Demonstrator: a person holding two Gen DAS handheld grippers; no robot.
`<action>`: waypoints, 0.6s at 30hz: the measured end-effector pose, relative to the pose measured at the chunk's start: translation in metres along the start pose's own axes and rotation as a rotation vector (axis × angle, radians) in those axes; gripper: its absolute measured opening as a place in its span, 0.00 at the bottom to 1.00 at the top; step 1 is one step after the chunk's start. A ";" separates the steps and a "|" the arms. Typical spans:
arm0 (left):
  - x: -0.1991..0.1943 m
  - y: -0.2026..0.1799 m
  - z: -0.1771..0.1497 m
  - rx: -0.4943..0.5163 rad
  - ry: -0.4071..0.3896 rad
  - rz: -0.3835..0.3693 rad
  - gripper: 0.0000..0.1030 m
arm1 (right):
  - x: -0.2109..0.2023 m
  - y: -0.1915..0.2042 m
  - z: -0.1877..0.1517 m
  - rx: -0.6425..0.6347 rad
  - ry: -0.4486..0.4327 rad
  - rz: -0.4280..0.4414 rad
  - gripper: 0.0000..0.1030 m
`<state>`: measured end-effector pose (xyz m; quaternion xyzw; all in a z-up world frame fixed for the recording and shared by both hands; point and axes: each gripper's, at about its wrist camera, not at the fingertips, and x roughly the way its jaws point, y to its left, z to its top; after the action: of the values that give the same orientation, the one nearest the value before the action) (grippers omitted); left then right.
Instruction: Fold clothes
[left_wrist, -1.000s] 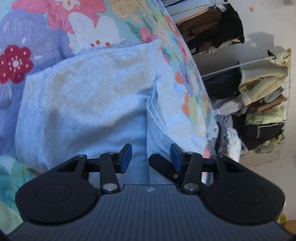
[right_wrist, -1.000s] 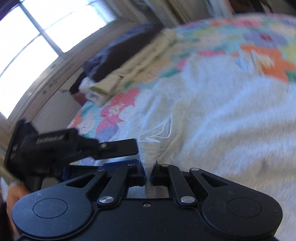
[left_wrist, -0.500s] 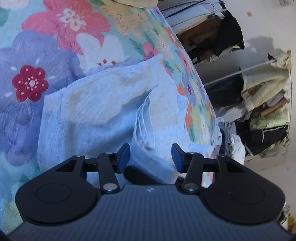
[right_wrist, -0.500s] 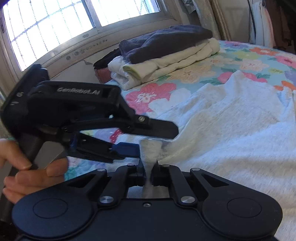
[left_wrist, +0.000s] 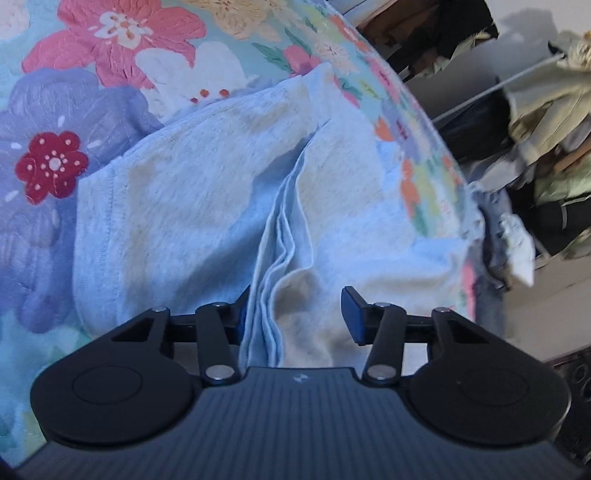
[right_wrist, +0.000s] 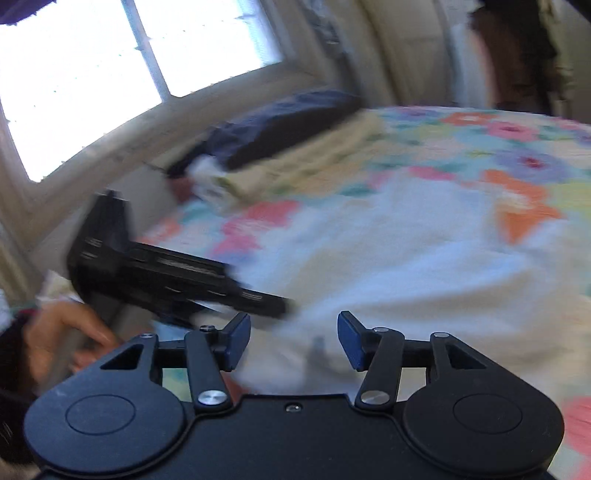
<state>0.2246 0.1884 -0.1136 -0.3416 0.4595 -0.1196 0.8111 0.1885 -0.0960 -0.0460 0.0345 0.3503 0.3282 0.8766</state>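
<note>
A light grey-blue garment (left_wrist: 207, 192) lies on the flowered bedspread (left_wrist: 92, 66), with a bunched fold of layered edges (left_wrist: 284, 236) running down toward me. My left gripper (left_wrist: 295, 314) is open, with the fold lying between its fingers and against the left pad. In the right wrist view, which is blurred, my right gripper (right_wrist: 293, 341) is open just above the same garment (right_wrist: 424, 273). The left gripper's black body (right_wrist: 166, 273) shows there at the left, held by a hand (right_wrist: 55, 336).
A stack of folded clothes (right_wrist: 295, 147), dark on top and cream below, lies near the window at the far side of the bed. A rack piled with clothes (left_wrist: 535, 147) stands beyond the bed's right edge.
My right gripper has opened and let go of the garment edge that it was pinching. The fold now lies between my left gripper's open fingers. The right view has swung and blurred.
</note>
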 end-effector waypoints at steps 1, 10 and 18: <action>0.000 -0.002 -0.001 0.010 0.000 0.012 0.45 | -0.004 -0.008 -0.002 -0.013 0.034 -0.077 0.56; 0.008 -0.032 -0.010 0.226 -0.075 0.163 0.10 | -0.025 -0.069 -0.041 0.238 0.079 -0.386 0.56; -0.034 -0.070 -0.024 0.411 -0.329 0.169 0.06 | -0.012 -0.062 -0.046 0.207 0.097 -0.368 0.61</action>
<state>0.1949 0.1434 -0.0528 -0.1451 0.3148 -0.0850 0.9341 0.1870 -0.1596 -0.0919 0.0439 0.4244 0.1262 0.8956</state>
